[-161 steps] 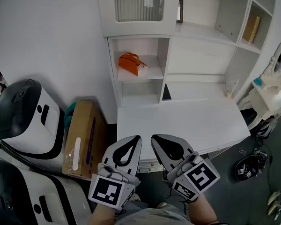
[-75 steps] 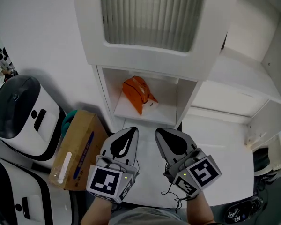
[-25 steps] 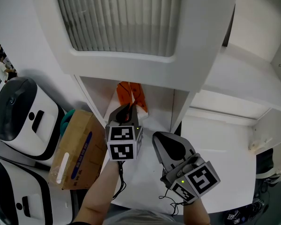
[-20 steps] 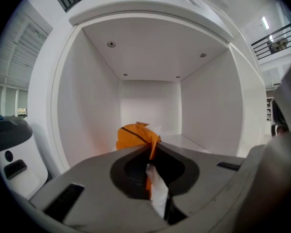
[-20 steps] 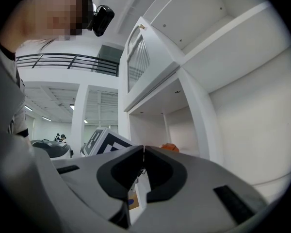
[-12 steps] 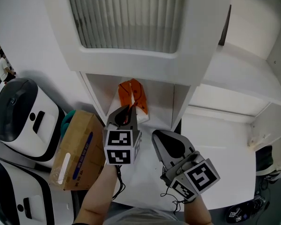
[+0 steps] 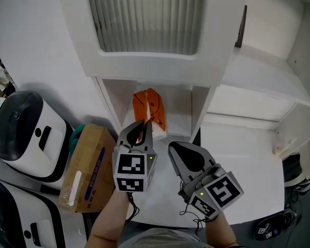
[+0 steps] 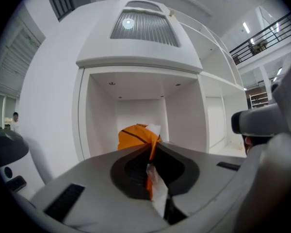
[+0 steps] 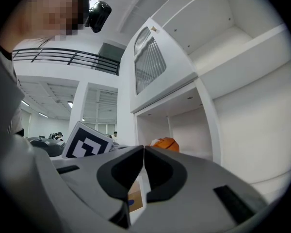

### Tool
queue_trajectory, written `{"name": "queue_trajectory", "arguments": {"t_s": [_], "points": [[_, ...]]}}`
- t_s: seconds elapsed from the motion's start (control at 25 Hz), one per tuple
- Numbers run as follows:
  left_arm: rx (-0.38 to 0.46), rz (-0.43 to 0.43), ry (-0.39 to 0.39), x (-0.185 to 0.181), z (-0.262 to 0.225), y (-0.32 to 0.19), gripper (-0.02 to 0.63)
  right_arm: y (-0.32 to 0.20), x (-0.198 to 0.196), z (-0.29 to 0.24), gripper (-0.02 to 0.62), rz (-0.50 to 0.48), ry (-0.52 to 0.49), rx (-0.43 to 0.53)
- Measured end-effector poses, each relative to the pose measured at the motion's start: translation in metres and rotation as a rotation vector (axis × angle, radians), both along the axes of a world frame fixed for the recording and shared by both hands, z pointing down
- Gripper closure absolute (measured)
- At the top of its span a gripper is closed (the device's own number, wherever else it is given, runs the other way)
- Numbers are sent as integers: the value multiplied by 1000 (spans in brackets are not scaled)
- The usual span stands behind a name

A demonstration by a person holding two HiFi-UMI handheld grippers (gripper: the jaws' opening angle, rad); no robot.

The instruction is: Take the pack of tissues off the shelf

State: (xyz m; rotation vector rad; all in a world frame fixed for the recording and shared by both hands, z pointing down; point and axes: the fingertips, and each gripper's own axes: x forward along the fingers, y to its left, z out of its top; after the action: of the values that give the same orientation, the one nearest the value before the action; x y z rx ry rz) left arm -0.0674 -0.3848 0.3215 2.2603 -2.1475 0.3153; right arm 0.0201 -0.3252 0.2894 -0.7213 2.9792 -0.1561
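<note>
The orange pack of tissues (image 7: 151, 109) lies in the lower open compartment of the white shelf (image 7: 179, 119), its near end at the front edge. My left gripper (image 7: 143, 124) is shut on that near end; in the left gripper view a strip of orange and white wrapper (image 8: 152, 176) is pinched between the closed jaws (image 8: 151, 153), with the pack's body (image 8: 134, 134) just beyond. My right gripper (image 7: 172, 149) hangs shut and empty to the right, below the compartment. The right gripper view shows its closed jaws (image 9: 143, 152) and the pack (image 9: 165, 142) farther off.
A ribbed-glass cabinet door (image 7: 144, 17) overhangs the compartment. The white desk top (image 7: 243, 154) runs off to the right, with more open shelves (image 7: 268, 61) above it. On the floor at the left stand a cardboard box (image 7: 85, 167) and a white-and-black machine (image 7: 20, 130).
My left gripper has drawn back toward me, still shut on the pack's end, and the pack has slid toward the front of the compartment. The right gripper has hardly moved.
</note>
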Motion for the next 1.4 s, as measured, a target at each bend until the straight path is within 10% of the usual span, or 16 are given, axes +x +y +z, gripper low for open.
{"name": "queue_trajectory", "arguments": {"t_s": [1.4], "points": [[80,245,-7,-16,-29,152,586,109,-49,-10,577,143,24,37]]}}
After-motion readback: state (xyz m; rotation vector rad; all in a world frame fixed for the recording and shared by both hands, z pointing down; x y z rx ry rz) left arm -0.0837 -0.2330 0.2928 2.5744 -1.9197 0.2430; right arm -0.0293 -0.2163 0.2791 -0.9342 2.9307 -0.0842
